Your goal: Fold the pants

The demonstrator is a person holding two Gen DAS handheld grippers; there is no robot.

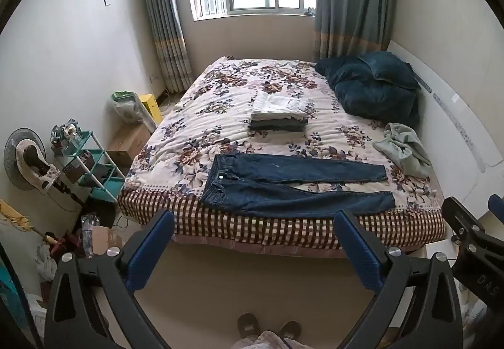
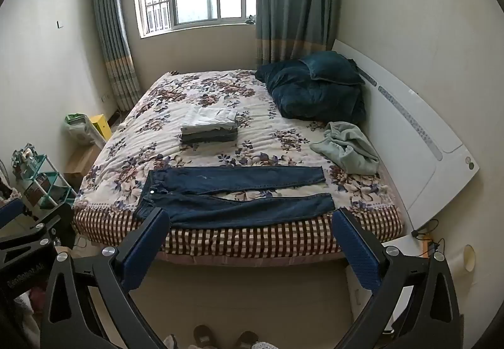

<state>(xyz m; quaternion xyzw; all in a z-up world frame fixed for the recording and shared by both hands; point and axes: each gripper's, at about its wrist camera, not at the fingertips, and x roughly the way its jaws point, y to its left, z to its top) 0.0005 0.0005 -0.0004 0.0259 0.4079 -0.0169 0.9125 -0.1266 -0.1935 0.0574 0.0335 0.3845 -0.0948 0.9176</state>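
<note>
The blue jeans [image 1: 293, 183] are lying flat across the near edge of the floral bedspread [image 1: 226, 90], in the lower middle of both views, waistband to the left and legs running right, apparently spread out ready for a first fold. The left gripper [image 1: 252, 224] and right gripper [image 2: 250, 221] are both hovering short of the bed with jaws standing wide apart and holding nothing. A stack of folded clothes [image 1: 278, 114] is sitting mid-bed, probably finished work, while a crumpled pale green garment [image 2: 348, 147] is waiting at the right.
</note>
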